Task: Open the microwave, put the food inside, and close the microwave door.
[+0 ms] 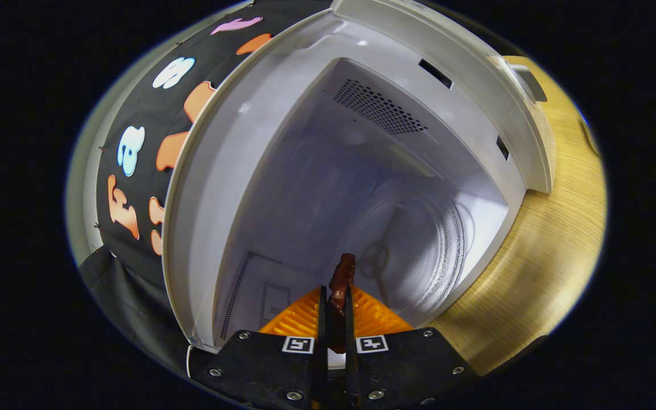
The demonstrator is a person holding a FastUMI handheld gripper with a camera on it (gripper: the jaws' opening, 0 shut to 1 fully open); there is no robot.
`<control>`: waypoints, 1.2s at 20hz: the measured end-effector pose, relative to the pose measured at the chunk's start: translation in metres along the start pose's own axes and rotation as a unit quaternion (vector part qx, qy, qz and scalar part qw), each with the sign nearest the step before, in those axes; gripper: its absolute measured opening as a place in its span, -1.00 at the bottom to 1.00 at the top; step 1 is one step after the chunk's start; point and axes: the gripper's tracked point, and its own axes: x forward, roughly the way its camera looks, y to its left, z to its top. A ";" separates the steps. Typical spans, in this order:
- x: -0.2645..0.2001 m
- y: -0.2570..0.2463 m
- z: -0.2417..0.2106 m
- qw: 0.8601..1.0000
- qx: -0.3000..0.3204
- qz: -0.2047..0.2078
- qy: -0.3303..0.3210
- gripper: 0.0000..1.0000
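Both fingers (pixel 312 319) pinch dark food (pixel 341 283), lower part hidden; microwave (pixel 237 171) open.

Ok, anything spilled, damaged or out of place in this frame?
Nothing stands out. The gripper has its jaws shut on a dark reddish piece of food, held at the open microwave cavity. The glass turntable sits seated and looks clean. The view is tilted, so the microwave only appears askew.

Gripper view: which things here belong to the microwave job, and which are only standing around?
Part of the job:
- microwave, door open, cavity facing the camera
- glass turntable inside it
- dark red piece of food
- hand-held gripper, shut on the food

Just there:
- wooden table
- black cloth wall
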 end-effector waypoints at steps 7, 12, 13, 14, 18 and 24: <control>0.014 -0.015 0.006 0.999 -0.006 -0.033 -0.027 -0.67; -0.001 -0.021 0.007 0.997 -0.061 -0.051 -0.016 0.39; -0.004 -0.025 0.005 0.996 -0.074 -0.058 -0.005 0.55; -0.008 -0.028 0.004 0.994 -0.085 -0.063 0.008 0.79; -0.035 -0.039 0.005 0.985 -0.153 -0.063 0.045 0.93; -0.080 -0.043 0.012 0.976 -0.195 -0.047 0.083 0.94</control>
